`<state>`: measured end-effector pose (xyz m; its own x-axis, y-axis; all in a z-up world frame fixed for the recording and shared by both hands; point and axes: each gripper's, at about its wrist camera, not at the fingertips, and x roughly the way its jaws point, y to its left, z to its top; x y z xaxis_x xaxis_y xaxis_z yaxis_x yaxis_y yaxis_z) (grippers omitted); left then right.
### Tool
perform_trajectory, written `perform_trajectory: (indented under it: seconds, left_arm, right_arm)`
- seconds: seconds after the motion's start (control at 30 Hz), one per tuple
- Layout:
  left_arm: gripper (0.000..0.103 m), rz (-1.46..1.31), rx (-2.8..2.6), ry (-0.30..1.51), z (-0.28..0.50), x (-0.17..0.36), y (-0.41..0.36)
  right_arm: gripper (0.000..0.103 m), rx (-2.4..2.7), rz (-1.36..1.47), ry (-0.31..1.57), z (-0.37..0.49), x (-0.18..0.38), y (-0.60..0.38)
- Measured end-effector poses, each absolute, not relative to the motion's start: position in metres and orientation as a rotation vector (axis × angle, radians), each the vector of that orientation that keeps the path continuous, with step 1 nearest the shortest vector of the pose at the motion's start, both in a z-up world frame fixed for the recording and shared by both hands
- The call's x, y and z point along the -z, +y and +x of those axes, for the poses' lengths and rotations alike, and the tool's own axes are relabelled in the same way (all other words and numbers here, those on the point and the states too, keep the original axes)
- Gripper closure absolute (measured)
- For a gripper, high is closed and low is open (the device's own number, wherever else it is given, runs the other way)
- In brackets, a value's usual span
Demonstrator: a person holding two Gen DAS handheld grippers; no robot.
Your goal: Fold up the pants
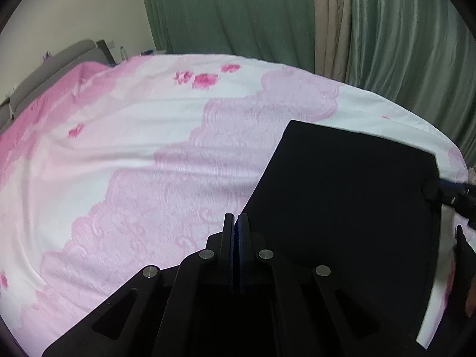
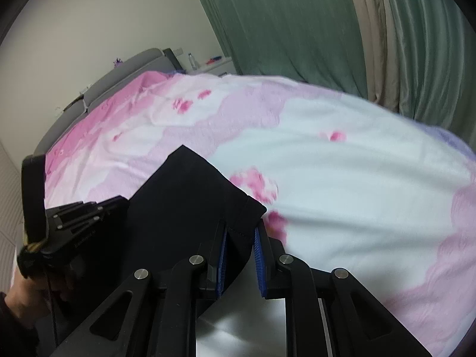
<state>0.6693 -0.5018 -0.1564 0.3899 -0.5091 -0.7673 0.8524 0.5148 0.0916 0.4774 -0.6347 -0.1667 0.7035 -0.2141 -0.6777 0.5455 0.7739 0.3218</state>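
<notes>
Black folded pants [image 1: 342, 196] lie on a pink and white bedspread [image 1: 134, 148]. My left gripper [image 1: 237, 217] sits at their near left corner, its fingers pressed together with the fabric's edge caught at the tips. In the right wrist view the pants [image 2: 178, 196] reach in between the blue pads [image 2: 258, 255] of my right gripper [image 2: 241, 223], which is shut on their near right corner. The left gripper [image 2: 119, 200] also shows there at the pants' left side, held by a hand [image 2: 20, 294]. The right gripper [image 1: 437, 189] shows at the right edge of the left wrist view.
The bed fills both views, with a grey headboard [image 2: 134, 68] at the far left. Green curtains [image 1: 238, 15] hang behind it. A nightstand with a bottle [image 2: 193, 59] stands in the far corner. A shiny floor [image 2: 238, 327] shows below the right gripper.
</notes>
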Motion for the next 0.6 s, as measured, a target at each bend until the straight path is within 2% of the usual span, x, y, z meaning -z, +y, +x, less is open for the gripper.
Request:
perform_trajectory:
  seconds: [0.27, 0.33, 0.47, 0.53, 0.6]
  left_arm:
    - [0.098, 0.549, 0.897, 0.775, 0.663, 0.178, -0.503]
    - [0.096, 0.564, 0.889, 0.767, 0.66, 0.18, -0.505]
    - [0.076, 0.596, 0.893, 0.742, 0.656, 0.175, -0.51]
    - [0.07, 0.593, 0.888, 0.741, 0.659, 0.172, -0.513]
    - [0.055, 0.597, 0.883, 0.746, 0.663, 0.171, -0.518]
  right_arm:
    - [0.084, 0.432, 0.545, 0.769, 0.483, 0.197, -0.637]
    - [0.077, 0.432, 0.546, 0.773, 0.482, 0.199, -0.64]
    - [0.062, 0.468, 0.472, 0.781, 0.482, 0.19, -0.641]
    - [0.048, 0.489, 0.437, 0.762, 0.478, 0.182, -0.642]
    - [0.045, 0.487, 0.43, 0.753, 0.474, 0.179, -0.644]
